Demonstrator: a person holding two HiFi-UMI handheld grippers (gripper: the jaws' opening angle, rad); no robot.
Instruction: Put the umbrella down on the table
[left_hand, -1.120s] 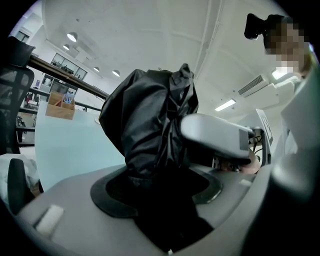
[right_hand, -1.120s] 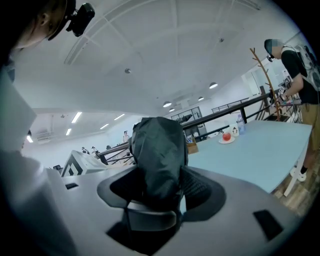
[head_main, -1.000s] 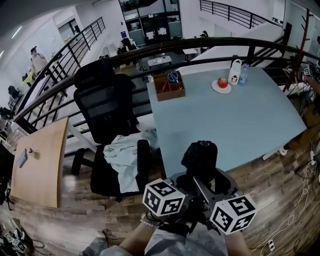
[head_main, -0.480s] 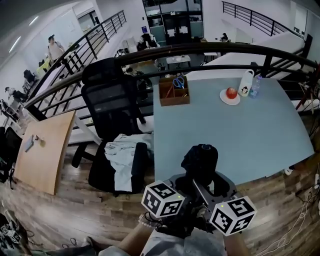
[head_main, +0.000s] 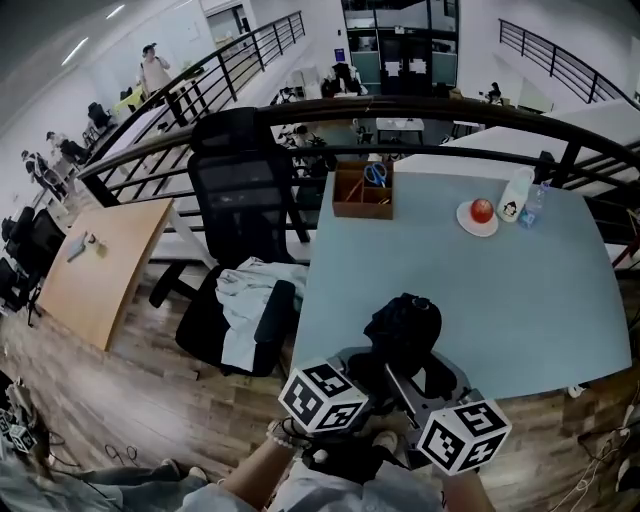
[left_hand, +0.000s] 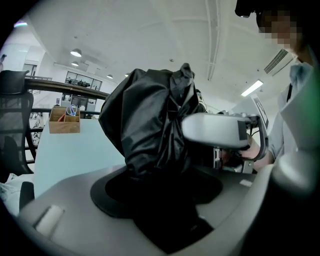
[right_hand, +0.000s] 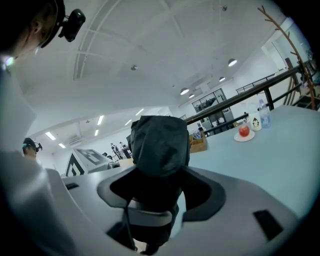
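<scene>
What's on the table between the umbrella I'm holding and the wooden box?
Nothing. In the head view the table is bare blue top all the way from the umbrella to the wooden box.

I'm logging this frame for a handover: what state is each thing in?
Umbrella: folded, held by both grippers, not yet laid down.
Left gripper: shut on the umbrella.
Right gripper: shut on the umbrella.
Box: open-topped, holding scissors.
Apple: whole, on its plate.
Bottle: upright.
Chair: draped with a cloth.
</scene>
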